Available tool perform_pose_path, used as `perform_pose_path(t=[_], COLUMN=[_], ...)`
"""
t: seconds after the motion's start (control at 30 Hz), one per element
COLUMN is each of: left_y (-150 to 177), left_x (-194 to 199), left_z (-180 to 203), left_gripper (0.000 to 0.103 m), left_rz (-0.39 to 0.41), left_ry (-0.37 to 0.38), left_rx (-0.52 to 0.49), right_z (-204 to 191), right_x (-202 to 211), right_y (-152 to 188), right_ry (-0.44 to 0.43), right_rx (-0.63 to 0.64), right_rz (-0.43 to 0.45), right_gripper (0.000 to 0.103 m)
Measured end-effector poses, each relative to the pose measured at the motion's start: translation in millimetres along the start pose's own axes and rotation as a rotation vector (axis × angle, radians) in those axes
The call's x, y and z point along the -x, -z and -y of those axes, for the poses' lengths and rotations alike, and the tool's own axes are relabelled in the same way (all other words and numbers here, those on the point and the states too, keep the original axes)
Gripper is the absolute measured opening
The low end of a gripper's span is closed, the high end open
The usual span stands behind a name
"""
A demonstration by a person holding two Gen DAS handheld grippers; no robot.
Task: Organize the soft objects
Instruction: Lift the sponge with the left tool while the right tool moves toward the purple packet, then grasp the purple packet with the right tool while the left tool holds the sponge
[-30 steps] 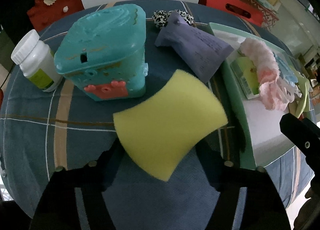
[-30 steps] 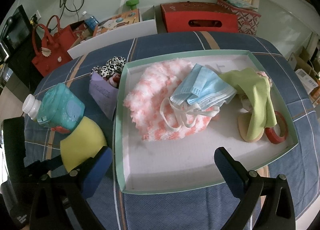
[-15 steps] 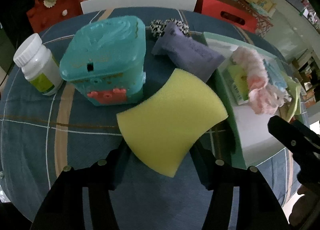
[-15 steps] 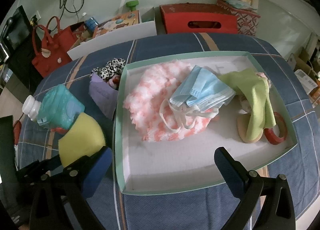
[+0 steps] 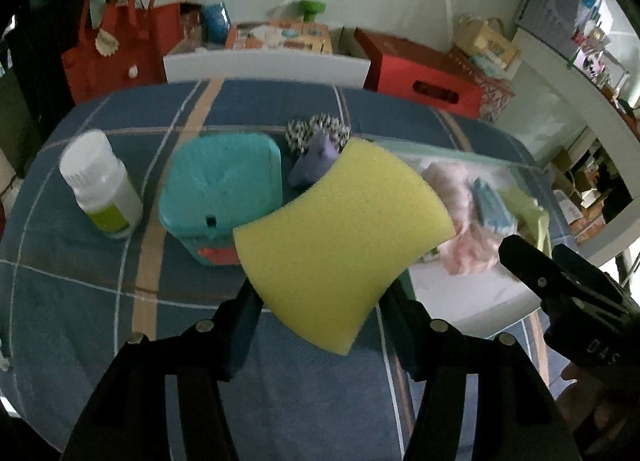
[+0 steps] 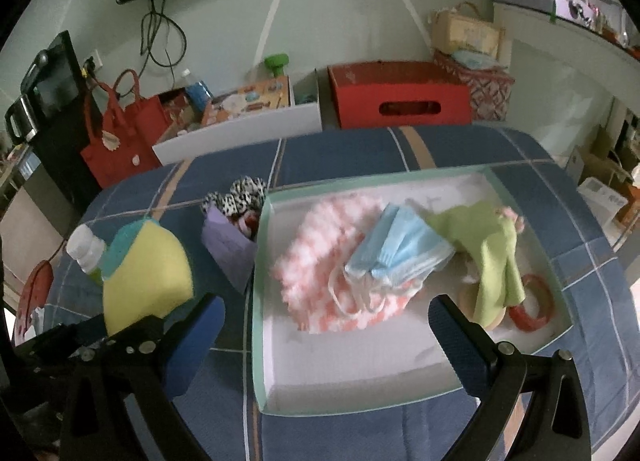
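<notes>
My left gripper [image 5: 320, 301] is shut on a yellow sponge [image 5: 340, 237] and holds it up above the blue checked tablecloth; the sponge also shows in the right wrist view [image 6: 146, 273]. The green-rimmed white tray [image 6: 260, 341] holds a pink fluffy cloth [image 6: 320, 273], a blue face mask [image 6: 396, 249] and a green cloth [image 6: 484, 245]. My right gripper [image 6: 326, 325] is open and empty, hovering over the tray's near edge. A purple pouch [image 6: 228, 249] with a spotted soft item [image 6: 236, 199] lies left of the tray.
A teal plastic box [image 5: 220, 189] and a white pill bottle [image 5: 100, 185] stand on the left of the table. A red ring [image 6: 532, 305] lies in the tray's right corner. Red bag, red box and white bin stand behind the table.
My left gripper has lifted the yellow sponge higher and carried it rightward toward the tray. The right gripper has risen and tilted a little, staying open.
</notes>
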State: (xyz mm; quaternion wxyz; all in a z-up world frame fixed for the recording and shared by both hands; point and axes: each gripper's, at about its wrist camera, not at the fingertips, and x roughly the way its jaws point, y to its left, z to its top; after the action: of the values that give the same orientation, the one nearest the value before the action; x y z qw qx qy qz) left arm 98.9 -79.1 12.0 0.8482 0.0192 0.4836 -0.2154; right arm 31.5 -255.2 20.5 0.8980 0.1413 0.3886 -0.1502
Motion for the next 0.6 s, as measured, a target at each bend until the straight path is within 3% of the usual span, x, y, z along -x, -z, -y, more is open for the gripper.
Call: perform_pose_path(t=[0.13,0.27,0.6], left_y=[-9,-18,-16], left_x=[13,26,25], left_z=[-7,-30,-97], left_gripper=[0.061,0.061,0.061], left_rz=[0.047,0.091,0.08], left_ry=[0.003,-0.062,-0.21], left_rx=[0.02,0.061,0.213], right_z=[-4,-21,-88], right_x=[16,17,-18], right_y=[-12,-23,-26], right_ry=[-0.009,-0.009,-0.023], right_rx=[0.0,0.052,0.276], right_rz=[0.05,0.053,0.004], right_gripper=[0.103,0.103,0.103])
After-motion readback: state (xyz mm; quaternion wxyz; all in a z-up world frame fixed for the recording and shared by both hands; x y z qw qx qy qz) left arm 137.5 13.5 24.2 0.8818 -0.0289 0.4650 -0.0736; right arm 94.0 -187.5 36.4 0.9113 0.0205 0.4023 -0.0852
